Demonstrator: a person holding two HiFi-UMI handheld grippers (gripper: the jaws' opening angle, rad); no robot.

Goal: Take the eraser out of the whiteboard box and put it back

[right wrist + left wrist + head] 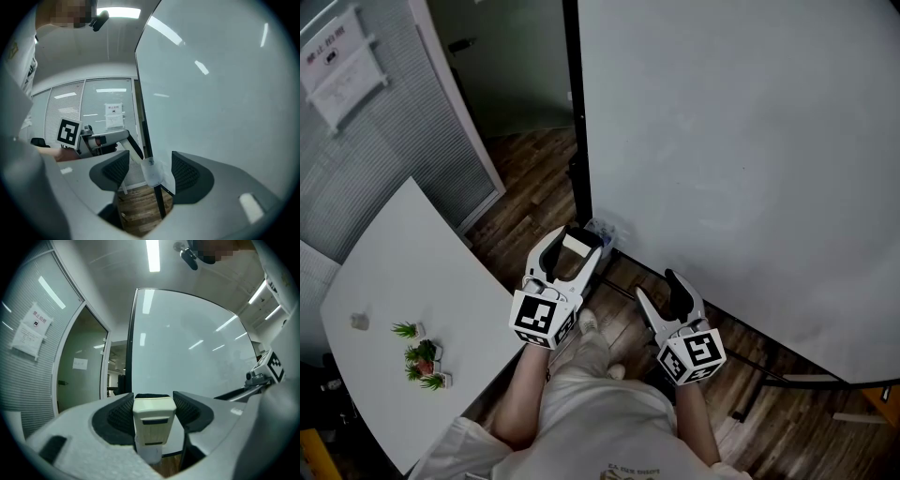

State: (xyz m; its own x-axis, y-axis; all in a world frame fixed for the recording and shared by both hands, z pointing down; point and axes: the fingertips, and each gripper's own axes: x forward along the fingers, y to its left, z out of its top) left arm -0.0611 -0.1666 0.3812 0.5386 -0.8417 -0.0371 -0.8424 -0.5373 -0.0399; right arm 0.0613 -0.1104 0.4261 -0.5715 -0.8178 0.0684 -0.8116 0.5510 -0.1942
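Filling most of the head view, the whiteboard (741, 141) is seen upright, and a white table (394, 272) is set to its left. Both grippers are held level near the board's lower corner. The right gripper (661, 292) is seen empty, its jaws spread apart. The clear whiteboard box (152, 172) is fixed at that corner, just beyond the left gripper (574, 253), whose jaws are pressed on the cream eraser (153, 420) — held outside the box.

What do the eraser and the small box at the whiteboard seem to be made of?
The eraser: likely hard plastic, cream and matte, with smooth moulded edges; a dark felt-like strip shows on top.
The box: probably translucent plastic; its walls look cloudy and let light through.
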